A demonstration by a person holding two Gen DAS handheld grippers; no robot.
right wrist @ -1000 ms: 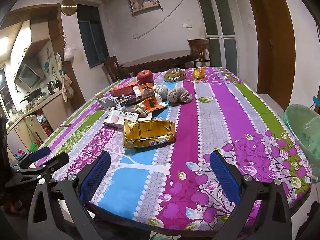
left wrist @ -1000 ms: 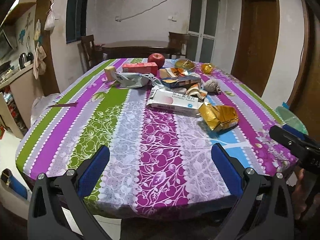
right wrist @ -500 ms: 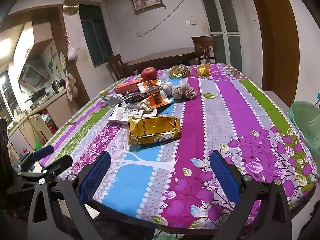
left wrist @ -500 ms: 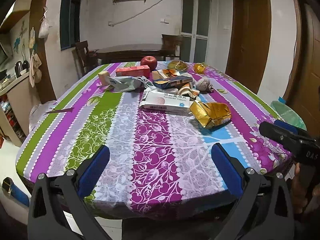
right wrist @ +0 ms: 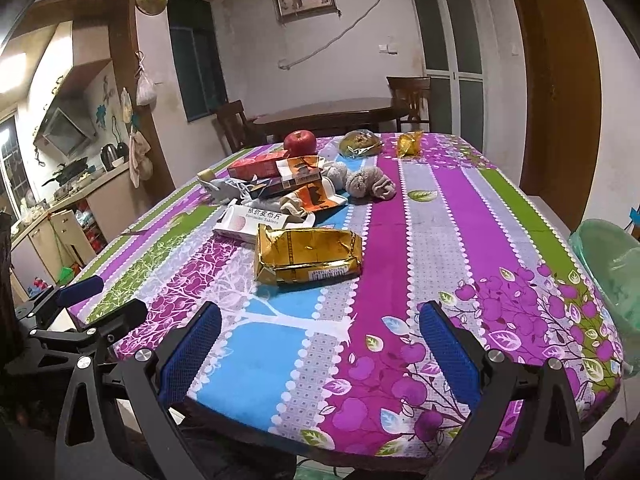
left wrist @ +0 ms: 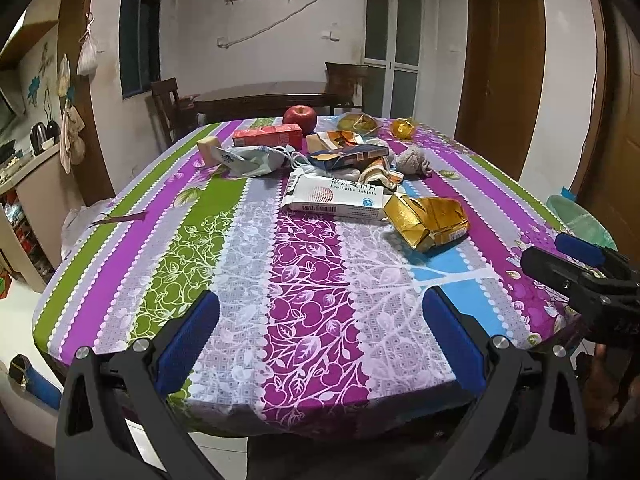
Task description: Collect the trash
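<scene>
A crumpled gold foil wrapper (right wrist: 308, 256) (left wrist: 430, 220) lies on the patterned tablecloth (left wrist: 312, 280), nearest the front edge. Behind it rests a white tablet box (left wrist: 334, 199) (right wrist: 252, 222), then a heap of wrappers, a red box (left wrist: 267, 136), a grey cloth wad (right wrist: 370, 184) and a red apple (right wrist: 300, 142). My left gripper (left wrist: 320, 332) stands open over the table's front edge, holding nothing. My right gripper (right wrist: 320, 340) is open too, short of the gold wrapper. A bin lined with a green bag (right wrist: 608, 268) stands at the table's right side.
A dark wooden table (right wrist: 332, 114) with chairs stands behind. A kitchen counter (right wrist: 72, 196) runs along the left wall and brown doors (left wrist: 500, 64) are on the right. The other gripper (left wrist: 580, 276) shows at the right of the left wrist view.
Both grippers have drawn a little nearer to the table and risen slightly; the trash looks larger in both views. Both stay open and hold nothing.
</scene>
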